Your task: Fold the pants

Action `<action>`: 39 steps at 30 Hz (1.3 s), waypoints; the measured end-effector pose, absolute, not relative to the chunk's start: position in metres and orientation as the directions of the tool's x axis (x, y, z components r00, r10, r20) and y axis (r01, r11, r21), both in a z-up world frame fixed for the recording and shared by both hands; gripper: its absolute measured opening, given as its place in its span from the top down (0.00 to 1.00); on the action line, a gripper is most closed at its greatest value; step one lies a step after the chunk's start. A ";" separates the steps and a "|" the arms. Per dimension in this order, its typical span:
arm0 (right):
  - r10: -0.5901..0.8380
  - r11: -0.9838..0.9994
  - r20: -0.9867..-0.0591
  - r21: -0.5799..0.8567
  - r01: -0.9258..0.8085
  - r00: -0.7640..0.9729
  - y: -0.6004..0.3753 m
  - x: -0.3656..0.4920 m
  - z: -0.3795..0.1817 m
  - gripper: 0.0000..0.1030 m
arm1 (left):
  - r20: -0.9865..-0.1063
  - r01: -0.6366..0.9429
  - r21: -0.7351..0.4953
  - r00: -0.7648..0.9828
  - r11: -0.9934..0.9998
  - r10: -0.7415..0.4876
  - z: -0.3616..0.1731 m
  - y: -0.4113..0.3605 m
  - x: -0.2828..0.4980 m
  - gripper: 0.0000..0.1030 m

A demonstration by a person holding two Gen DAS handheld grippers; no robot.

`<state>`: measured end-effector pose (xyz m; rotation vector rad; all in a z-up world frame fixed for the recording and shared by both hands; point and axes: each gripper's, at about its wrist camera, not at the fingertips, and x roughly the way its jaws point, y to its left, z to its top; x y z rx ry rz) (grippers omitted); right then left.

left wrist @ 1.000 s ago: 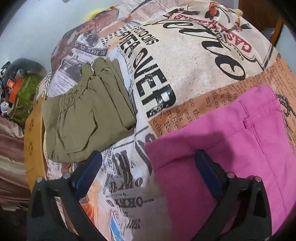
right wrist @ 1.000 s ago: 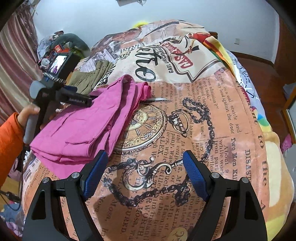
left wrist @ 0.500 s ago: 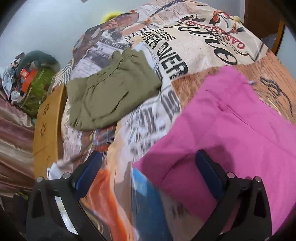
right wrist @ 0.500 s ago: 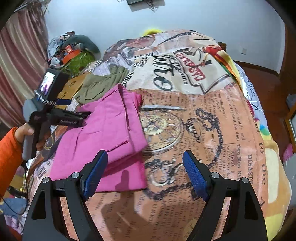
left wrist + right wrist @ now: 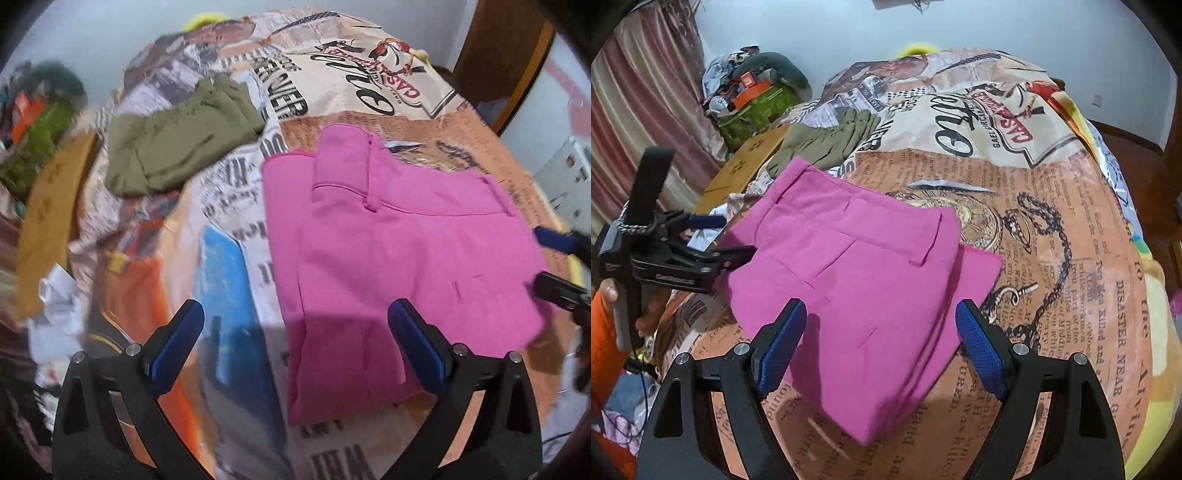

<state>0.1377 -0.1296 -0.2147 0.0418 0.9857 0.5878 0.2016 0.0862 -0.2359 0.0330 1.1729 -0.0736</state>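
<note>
Two grippers hang over the bed with their jaws spread wide and nothing between them. Nearest the right wrist camera, the right gripper [image 5: 879,341] hovers above the near corner of the pink pants [image 5: 857,288], which lie folded into a flat stack on the printed bedspread [image 5: 1052,229], waistband layer on top and a lower layer sticking out on the right side. The left gripper [image 5: 295,347] is spread just as wide above the pants' [image 5: 388,251] near left edge, one finger over bedspread [image 5: 229,258], the other over pink cloth. In the right wrist view this left gripper [image 5: 716,236] sits at the pants' left edge, held by a hand [image 5: 613,295] in an orange sleeve; whether its fingertips touch the cloth I cannot tell. Farther back, folded olive pants [image 5: 827,142] lie on the bedspread just beyond the pink ones. Beyond the bed's far left corner is a heap of clutter [image 5: 753,92] against the wall.
</note>
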 end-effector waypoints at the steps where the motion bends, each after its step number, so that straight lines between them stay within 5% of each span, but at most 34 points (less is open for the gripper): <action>1: 0.490 0.843 -0.769 0.300 -0.446 0.410 -0.131 0.138 -0.217 0.28 | -0.921 0.077 -0.032 0.386 0.997 -0.059 -0.235 0.087 0.199 0.01; 3: 0.494 0.840 -0.775 0.310 -0.445 0.393 -0.132 0.138 -0.221 0.41 | -0.914 0.084 -0.035 0.399 0.996 -0.065 -0.230 0.089 0.194 0.01; 5: 0.496 0.837 -0.779 0.313 -0.448 0.383 -0.132 0.139 -0.226 0.43 | -0.903 0.085 -0.029 0.425 0.996 -0.063 -0.220 0.093 0.188 0.01; 13: 0.486 0.835 -0.787 0.288 -0.469 0.381 -0.130 0.141 -0.235 0.44 | -0.906 0.078 0.078 0.422 0.994 0.038 -0.234 0.109 0.174 0.01; 17: 0.475 0.844 -0.792 0.285 -0.455 0.384 -0.133 0.141 -0.238 0.44 | -0.913 0.056 0.022 0.409 0.998 -0.002 -0.247 0.118 0.172 0.01; 32: 0.474 0.861 -0.748 0.282 -0.423 0.464 -0.143 0.167 -0.214 0.44 | -0.849 0.099 0.064 0.529 0.993 0.001 -0.200 0.080 0.224 0.02; 35: 0.469 0.863 -0.746 0.274 -0.425 0.472 -0.141 0.179 -0.216 0.44 | -0.854 0.109 0.064 0.521 0.992 -0.002 -0.204 0.073 0.238 0.20; 39: 0.464 0.860 -0.762 0.266 -0.435 0.451 -0.135 0.195 -0.227 0.66 | -0.876 0.120 0.051 0.483 0.991 -0.014 -0.220 0.068 0.255 0.39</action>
